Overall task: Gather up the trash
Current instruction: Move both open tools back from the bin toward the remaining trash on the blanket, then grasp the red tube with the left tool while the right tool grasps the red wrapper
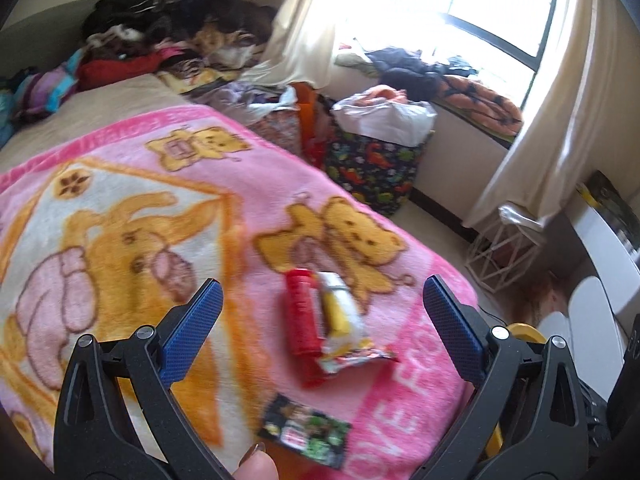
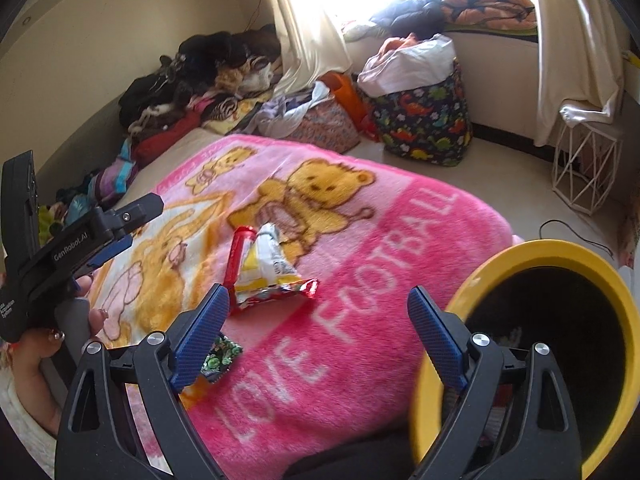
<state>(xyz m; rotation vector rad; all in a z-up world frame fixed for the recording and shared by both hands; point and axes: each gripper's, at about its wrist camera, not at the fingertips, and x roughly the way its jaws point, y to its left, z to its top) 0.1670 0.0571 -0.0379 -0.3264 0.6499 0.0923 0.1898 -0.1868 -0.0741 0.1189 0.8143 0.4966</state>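
Note:
A red wrapper (image 1: 302, 316) and a white-and-yellow wrapper (image 1: 340, 316) lie together on the pink bear blanket (image 1: 120, 184). A small dark snack packet (image 1: 306, 434) lies nearer me. My left gripper (image 1: 320, 304) is open and empty, hovering just short of the wrappers. In the right wrist view the red wrapper (image 2: 238, 256), the white-and-yellow wrapper (image 2: 268, 264) and the dark packet (image 2: 222, 356) show again. My right gripper (image 2: 316, 304) is open and empty above the blanket (image 2: 380, 240). A yellow bin (image 2: 532, 344) with a dark inside stands at its right. The left gripper (image 2: 116, 228) shows at the left.
Piled clothes (image 1: 168, 24) lie at the bed's far end. A dinosaur-print bag (image 1: 372, 160), an orange bag and a white wire stand (image 1: 504, 248) stand on the floor by the window. A black cable (image 2: 576, 236) runs across the floor.

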